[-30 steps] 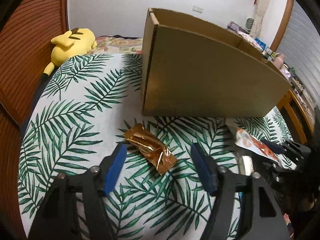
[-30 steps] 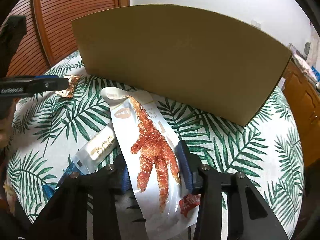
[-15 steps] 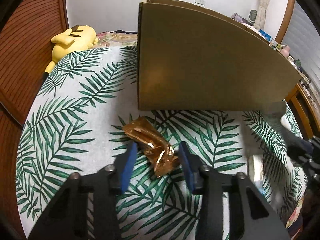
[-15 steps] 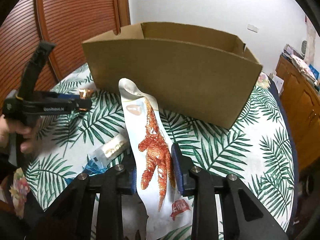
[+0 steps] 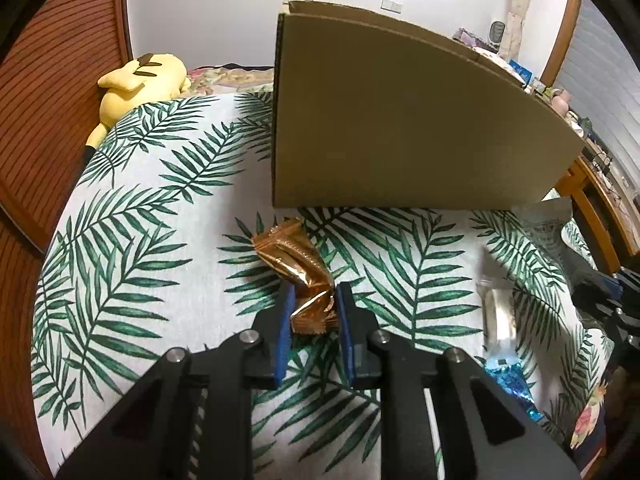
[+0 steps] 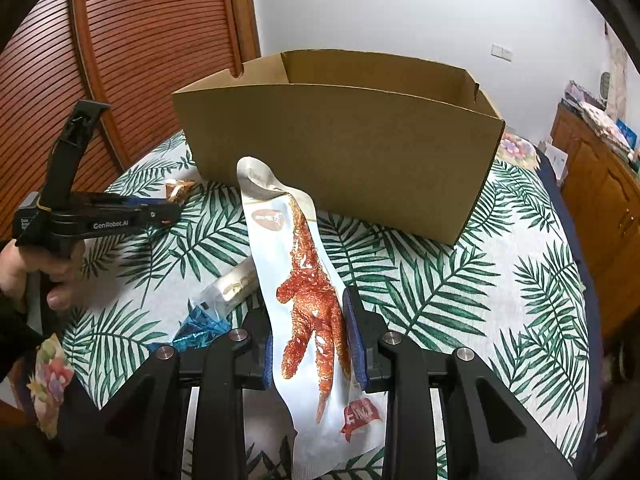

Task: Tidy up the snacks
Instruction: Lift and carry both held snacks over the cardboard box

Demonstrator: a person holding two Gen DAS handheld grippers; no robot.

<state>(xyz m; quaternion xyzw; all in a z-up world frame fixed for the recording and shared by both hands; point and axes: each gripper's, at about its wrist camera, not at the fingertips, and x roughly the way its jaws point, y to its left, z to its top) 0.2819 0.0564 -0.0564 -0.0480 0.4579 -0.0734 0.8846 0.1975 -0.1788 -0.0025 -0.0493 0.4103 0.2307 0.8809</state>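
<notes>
My left gripper (image 5: 314, 300) is shut on a crumpled gold foil snack packet (image 5: 298, 264), just above the leaf-print tablecloth (image 5: 132, 264). It also shows in the right wrist view (image 6: 168, 216), with the gold packet (image 6: 178, 190) at its tip. My right gripper (image 6: 310, 320) is shut on a white pouch with a red chicken-foot picture (image 6: 308, 280), held up off the table and pointing at the open cardboard box (image 6: 344, 156). The box (image 5: 400, 120) stands just beyond the gold packet.
A clear-wrapped snack (image 6: 234, 284) and a blue foil wrapper (image 6: 200, 330) lie on the table between the grippers. A yellow plush toy (image 5: 140, 84) sits at the far left edge. A wooden slatted door (image 6: 140, 52) and a wooden cabinet (image 6: 600, 200) flank the table.
My left gripper closed on the gold packet, which it straddled open a second ago. My right gripper lifted the chicken-foot pouch up and back, so the box's open top came into view.
</notes>
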